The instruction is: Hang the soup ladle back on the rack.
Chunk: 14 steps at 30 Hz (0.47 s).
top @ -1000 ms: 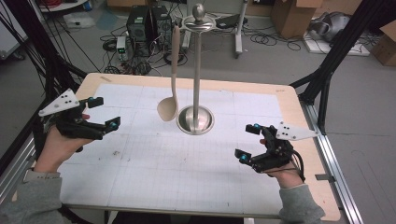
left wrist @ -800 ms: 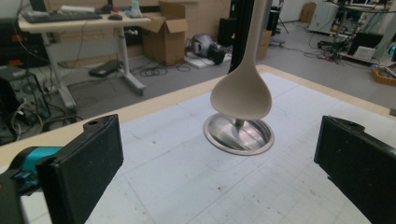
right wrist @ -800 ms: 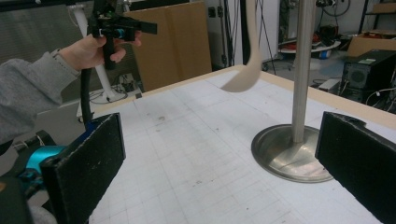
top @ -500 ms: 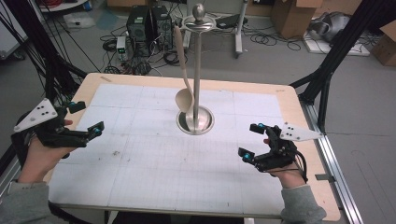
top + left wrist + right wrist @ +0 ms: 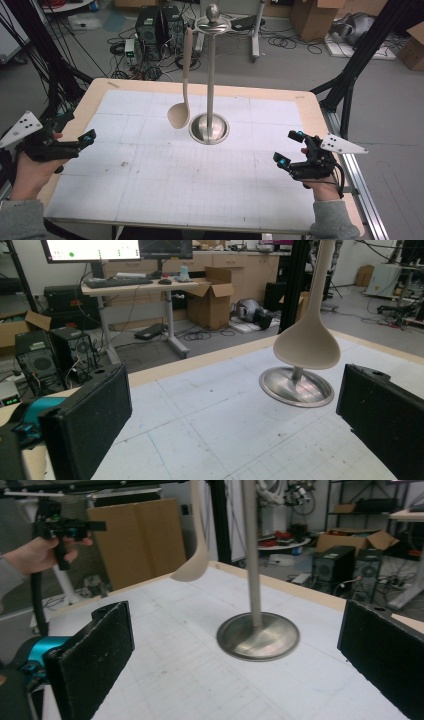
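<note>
1. Cables, computer towers and boxes lie on the floor behind the gridded table (image 5: 150, 200).
2. At the frame's left edge, the left gripper (image 5: 75, 142) is spread, holding nothing.
3. At upper centre, the beige ladle (image 5: 179, 116) hangs on the metal stand (image 5: 210, 127), bowl above the mat.
4. At lower right, the right gripper (image 5: 289, 148) gapes empty.

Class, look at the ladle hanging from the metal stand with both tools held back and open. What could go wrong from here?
1. The ladle hangs free from the stand, bowl clear of the table; a careless nudge could unhook it.
2. The stand is tall on a small round base; a sideways bump from the left tool or right tool might tip it.
</note>
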Motion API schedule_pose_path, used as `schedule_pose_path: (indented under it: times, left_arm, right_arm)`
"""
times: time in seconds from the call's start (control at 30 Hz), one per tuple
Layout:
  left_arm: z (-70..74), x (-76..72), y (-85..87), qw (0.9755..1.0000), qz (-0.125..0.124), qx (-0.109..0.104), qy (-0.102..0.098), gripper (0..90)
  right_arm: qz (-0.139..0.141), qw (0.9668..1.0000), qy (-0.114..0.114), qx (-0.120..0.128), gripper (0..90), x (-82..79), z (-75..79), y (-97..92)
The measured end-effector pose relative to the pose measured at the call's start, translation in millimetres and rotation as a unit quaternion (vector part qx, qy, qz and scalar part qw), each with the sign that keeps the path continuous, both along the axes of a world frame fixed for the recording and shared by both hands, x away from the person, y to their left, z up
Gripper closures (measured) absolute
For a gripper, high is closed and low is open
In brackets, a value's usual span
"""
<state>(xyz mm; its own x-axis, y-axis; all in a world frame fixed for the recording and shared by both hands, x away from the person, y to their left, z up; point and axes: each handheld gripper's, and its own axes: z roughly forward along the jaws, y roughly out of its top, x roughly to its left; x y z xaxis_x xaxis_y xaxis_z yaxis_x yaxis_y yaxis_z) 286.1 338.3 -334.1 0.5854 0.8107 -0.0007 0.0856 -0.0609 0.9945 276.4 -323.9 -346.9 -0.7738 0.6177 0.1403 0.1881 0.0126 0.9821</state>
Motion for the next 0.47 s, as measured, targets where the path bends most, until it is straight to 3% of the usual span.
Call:
schedule_pose_path:
  times: [0.17,0.33,0.47]
  left_arm:
    - [-10.7,0.4,-5.0,1.0,0.003,0.002,-0.007,1.8]
    - [-16.8,2.7,-8.6,1.0,0.008,0.004,0.003,1.8]
    - [-16.5,2.4,-9.7,1.0,0.007,0.006,-0.001,1.8]
  right_arm:
    - [-0.022,0.9998,-0.002,0.002,0.4,-0.3,-3.3,-12.4]
    - [-0.023,0.9997,0.0,0.003,0.4,0.1,-4.7,-12.3]
    - [-0.02,0.9998,-0.001,0.0,0.4,0.5,-4.8,-10.4]
